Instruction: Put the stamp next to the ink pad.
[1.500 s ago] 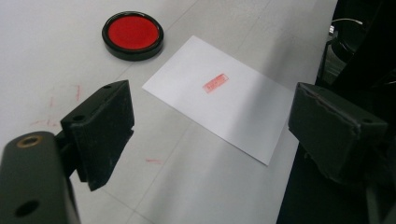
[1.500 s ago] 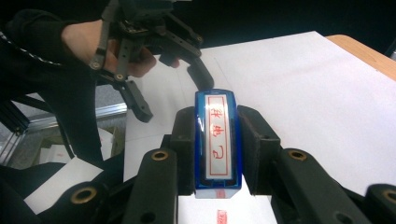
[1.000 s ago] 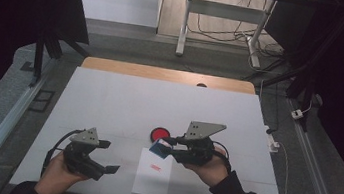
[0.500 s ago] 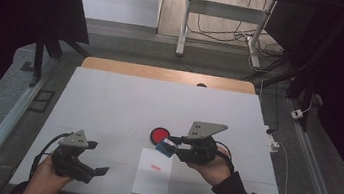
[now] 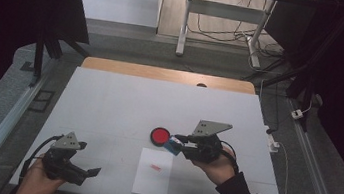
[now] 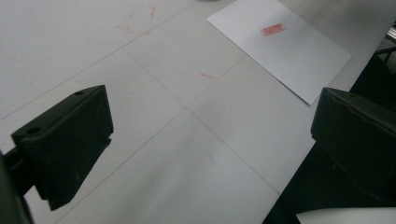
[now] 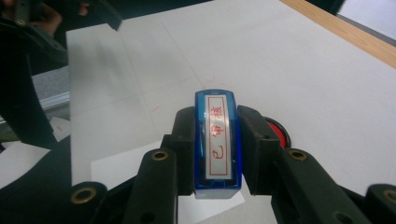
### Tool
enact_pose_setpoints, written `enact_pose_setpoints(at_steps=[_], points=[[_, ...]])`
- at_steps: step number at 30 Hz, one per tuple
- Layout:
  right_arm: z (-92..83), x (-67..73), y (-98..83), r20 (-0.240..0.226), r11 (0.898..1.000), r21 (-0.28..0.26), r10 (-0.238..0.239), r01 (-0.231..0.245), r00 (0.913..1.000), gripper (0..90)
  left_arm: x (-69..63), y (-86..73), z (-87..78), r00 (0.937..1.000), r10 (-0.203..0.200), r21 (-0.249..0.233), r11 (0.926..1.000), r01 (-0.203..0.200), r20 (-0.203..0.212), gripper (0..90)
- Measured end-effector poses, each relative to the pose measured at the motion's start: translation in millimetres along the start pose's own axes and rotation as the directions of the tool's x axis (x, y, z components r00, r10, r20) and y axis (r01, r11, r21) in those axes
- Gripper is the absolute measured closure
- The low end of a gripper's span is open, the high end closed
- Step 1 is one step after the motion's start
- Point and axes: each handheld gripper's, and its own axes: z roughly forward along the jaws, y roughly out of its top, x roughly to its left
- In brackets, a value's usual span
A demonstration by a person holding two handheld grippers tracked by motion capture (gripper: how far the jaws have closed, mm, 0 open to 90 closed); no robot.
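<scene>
Right gripper [image 5: 178,144], centre-right of high view, clamped on blue rectangular stamp [image 7: 217,142] beside round red ink pad [image 5: 160,136]. Left gripper [image 5: 83,172], lower left, jaws just opened wide, nothing between. White paper sheet [image 5: 151,179] already marked with red imprint [image 6: 272,30]; stamp judged yet to be set down.

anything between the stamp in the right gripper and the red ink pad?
Nothing visible. The right gripper is shut on the blue stamp, held beside the red ink pad with bare table between. The stamped paper lies nearer the person; the left gripper is off to the side.
</scene>
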Motion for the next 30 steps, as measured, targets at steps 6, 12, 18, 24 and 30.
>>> enact_pose_setpoints(at_steps=[6,12,18,24,30], points=[[-3.1,-7.3,-5.7,0.038,1.000,0.025,0.014,-0.015,0.9992,69.5,1.2,-4.9,-5.2,0.9997,-0.012,-0.003,0.9999,0.012,-0.022,0.0],[-6.7,-16.2,-12.8,0.089,0.998,0.047,0.031,-0.036,0.9955,69.5,1.3,-6.8,-7.6,0.9996,-0.012,-0.008,0.9999,0.012,-0.026,0.0],[-11.9,-27.9,-21.2,0.144,0.996,0.062,0.054,-0.064,0.9881,69.5,2.2,-8.6,-9.3,0.9994,-0.021,0.013,0.9997,0.021,-0.029,0.0],[-16.8,-39.4,-29.4,0.192,0.993,0.073,0.080,-0.095,0.9781,69.4,1.8,-9.8,-10.9,0.9996,-0.013,0.007,0.9999,0.014,-0.023,0.0],[-18.3,-47.1,-36.5,0.231,0.990,0.094,0.086,-0.110,0.9691,69.5,1.3,-9.6,-10.4,0.9999,-0.005,0.009,0.9999,0.005,-0.012,0.0]])
